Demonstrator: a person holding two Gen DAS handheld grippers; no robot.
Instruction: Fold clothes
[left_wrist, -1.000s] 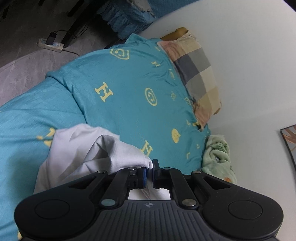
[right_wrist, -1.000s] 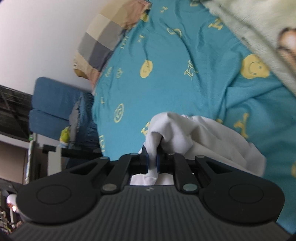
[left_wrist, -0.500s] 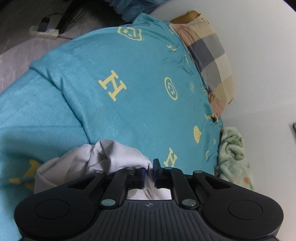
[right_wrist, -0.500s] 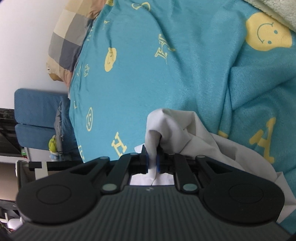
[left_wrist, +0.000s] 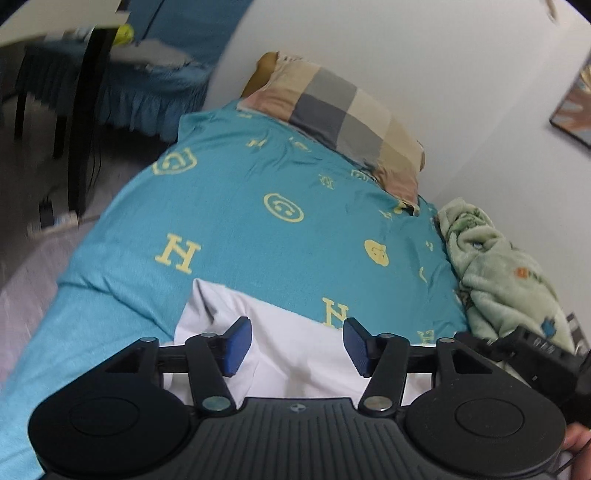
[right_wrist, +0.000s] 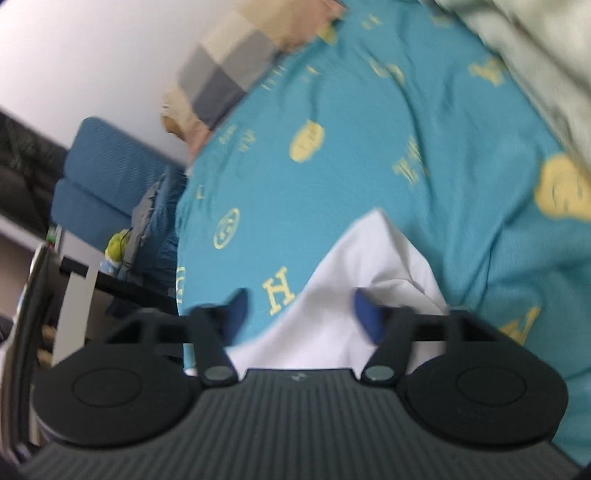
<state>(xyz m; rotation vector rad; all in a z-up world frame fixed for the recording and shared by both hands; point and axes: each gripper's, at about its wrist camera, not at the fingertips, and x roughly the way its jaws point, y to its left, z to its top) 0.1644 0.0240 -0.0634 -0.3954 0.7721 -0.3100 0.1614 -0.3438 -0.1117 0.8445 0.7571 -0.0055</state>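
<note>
The garment (left_wrist: 295, 350) lies on the bed (left_wrist: 258, 229). A pillow (left_wrist: 343, 122) sits behind it; a blanket (left_wrist: 498, 273) lies right.

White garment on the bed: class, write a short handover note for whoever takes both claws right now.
Left claw: open, empty, above the white garment.
Right claw: open, empty, also over the garment; this view is blurred.
The garment lies on the teal bedsheet, released by both claws, which pinched it half a second ago. The checked pillow and green blanket lie clear of it.
Done: one fold laid down, apparently.
Left: check the shape, smooth the creases, make any remaining folds.
</note>
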